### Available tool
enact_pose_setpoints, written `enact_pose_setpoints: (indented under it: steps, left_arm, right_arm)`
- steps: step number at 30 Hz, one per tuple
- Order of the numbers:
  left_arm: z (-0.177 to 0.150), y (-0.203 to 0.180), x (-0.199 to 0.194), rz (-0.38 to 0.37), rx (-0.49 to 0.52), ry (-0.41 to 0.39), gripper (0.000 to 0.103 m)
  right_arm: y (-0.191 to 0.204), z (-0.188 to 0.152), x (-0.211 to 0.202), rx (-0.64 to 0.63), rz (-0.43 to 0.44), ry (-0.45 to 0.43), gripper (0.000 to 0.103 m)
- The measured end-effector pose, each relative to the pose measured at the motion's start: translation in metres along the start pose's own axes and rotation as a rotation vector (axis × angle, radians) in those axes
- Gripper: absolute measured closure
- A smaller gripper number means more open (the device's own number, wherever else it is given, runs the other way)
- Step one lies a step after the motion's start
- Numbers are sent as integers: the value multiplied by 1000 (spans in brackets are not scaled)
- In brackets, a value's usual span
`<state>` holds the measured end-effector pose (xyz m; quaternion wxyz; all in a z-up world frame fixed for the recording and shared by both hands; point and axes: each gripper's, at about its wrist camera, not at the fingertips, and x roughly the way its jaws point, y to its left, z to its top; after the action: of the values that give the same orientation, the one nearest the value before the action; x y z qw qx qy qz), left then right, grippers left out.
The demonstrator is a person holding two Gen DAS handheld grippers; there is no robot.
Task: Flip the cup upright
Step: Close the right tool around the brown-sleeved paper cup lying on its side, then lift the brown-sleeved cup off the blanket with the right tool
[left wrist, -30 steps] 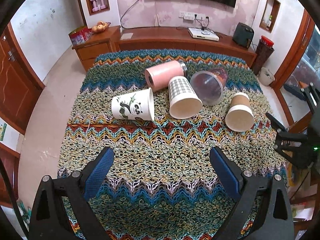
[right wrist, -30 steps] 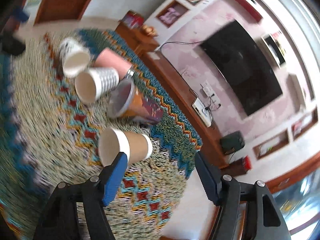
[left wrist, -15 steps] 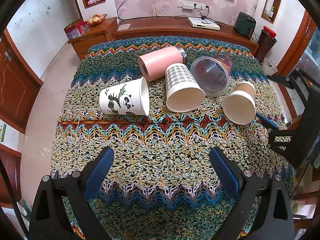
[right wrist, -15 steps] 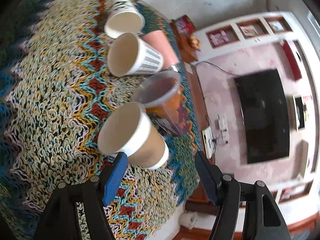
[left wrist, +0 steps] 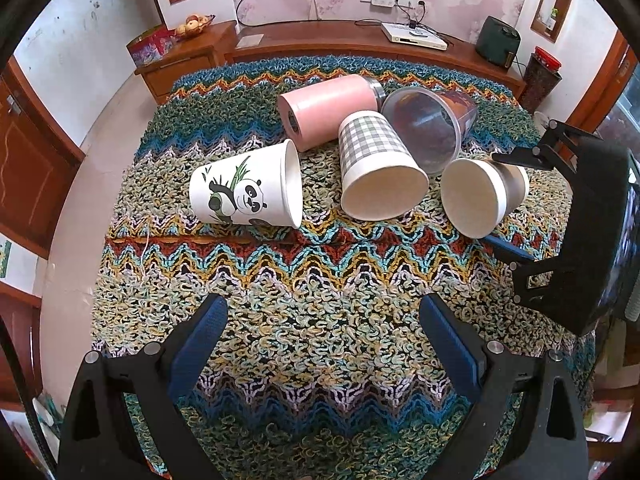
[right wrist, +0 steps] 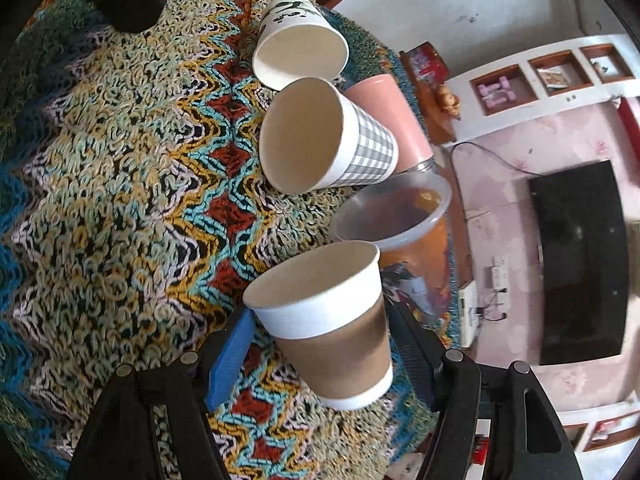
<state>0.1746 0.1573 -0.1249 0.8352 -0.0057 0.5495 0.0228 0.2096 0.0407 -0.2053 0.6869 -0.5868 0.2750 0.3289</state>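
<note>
Going left to right across the knitted cloth [left wrist: 320, 320], we saw 5 cups lying on their sides: the panda cup [left wrist: 244, 194], the pink tumbler [left wrist: 328, 108], the checked cup [left wrist: 376, 160], the clear plastic cup [left wrist: 432, 128], and at the right end the brown-sleeved paper cup [left wrist: 480, 196].

Our left gripper [left wrist: 320, 344] hung above bare cloth near the front, fingers spread wide, holding nothing.

Our right gripper [right wrist: 320, 344] had its fingers apart on either side of the brown-sleeved cup [right wrist: 332, 320], which looked slightly lifted; we could not tell whether the pads touched it.

We judged this cup light, thin-walled and easy to crush. We would grip it gently across the sleeved middle, where the card is doubled, and not at the rim.
</note>
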Motion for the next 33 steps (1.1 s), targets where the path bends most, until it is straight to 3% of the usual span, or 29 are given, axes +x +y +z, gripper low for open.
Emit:
enact_pose_setpoints:
  steps: [11,18,27,33]
  left_arm:
    - [2,3,11,-15,-9,12,6]
    - [0,9,10,-18,-16,13,6]
    - [-10,14,-5,-25,-21,1,6]
    - [-21,17,-22,-35,-23,-17,6]
  right_arm:
    - [-2,10,17,-23,-6,24,29]
    - [-17,21,17,34,38,26,34]
    - [-24,30,-28,181,66,7,34]
    - [-17,33,-53,327,170,54,34]
